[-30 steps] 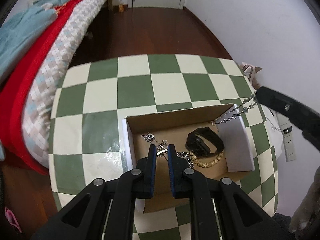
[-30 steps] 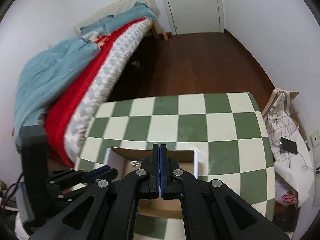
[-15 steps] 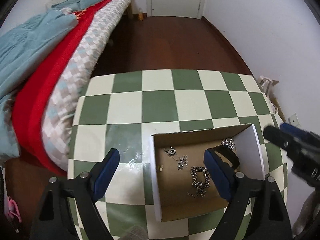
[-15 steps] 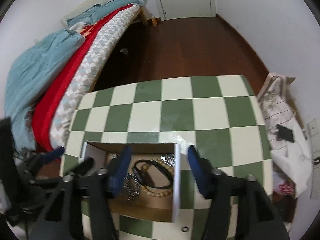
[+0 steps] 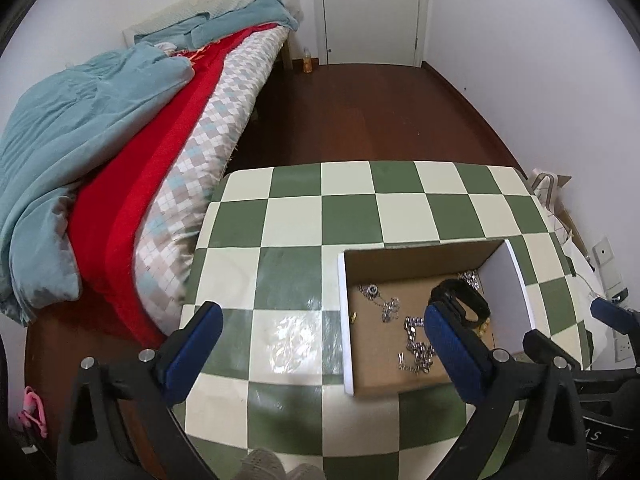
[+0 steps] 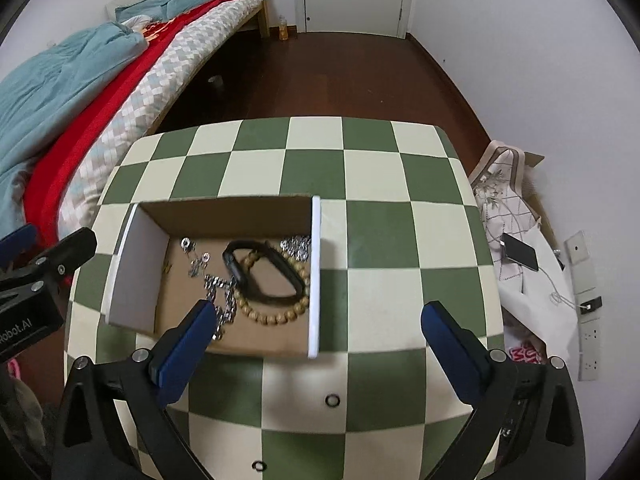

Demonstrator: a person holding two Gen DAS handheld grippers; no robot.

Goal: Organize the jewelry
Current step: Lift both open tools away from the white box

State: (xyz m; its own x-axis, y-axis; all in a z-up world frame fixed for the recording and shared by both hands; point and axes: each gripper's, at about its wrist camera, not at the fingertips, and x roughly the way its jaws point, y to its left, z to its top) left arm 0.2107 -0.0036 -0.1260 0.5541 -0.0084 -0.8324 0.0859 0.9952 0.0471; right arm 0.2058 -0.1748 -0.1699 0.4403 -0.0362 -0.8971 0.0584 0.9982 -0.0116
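Note:
An open cardboard box point(image 6: 315, 280) point(image 5: 345, 320) sits on the green-and-cream checkered table point(image 6: 384, 184) point(image 5: 288, 216). In it lie a black wristband point(image 6: 260, 276) point(image 5: 466, 300), a wooden bead bracelet point(image 6: 276, 314), silver chains point(image 6: 220, 296) point(image 5: 416, 344) and a small pendant point(image 5: 372, 290). Two small dark rings point(image 6: 333, 401) point(image 6: 259, 467) lie on the table in front of the box. My left gripper point(image 5: 320, 344) is open and empty, above the table left of the box. My right gripper point(image 6: 316, 344) is open and empty above the box's near right corner.
A bed point(image 5: 120, 128) with blue and red bedding stands left of the table. A bag, a phone point(image 6: 520, 254) and wall sockets are at the right by the white wall. Dark wood floor point(image 6: 328, 72) and a door lie beyond.
Both grippers went from shut to wide open and pulled back and up from the box. The chain my right gripper held now lies in the box.

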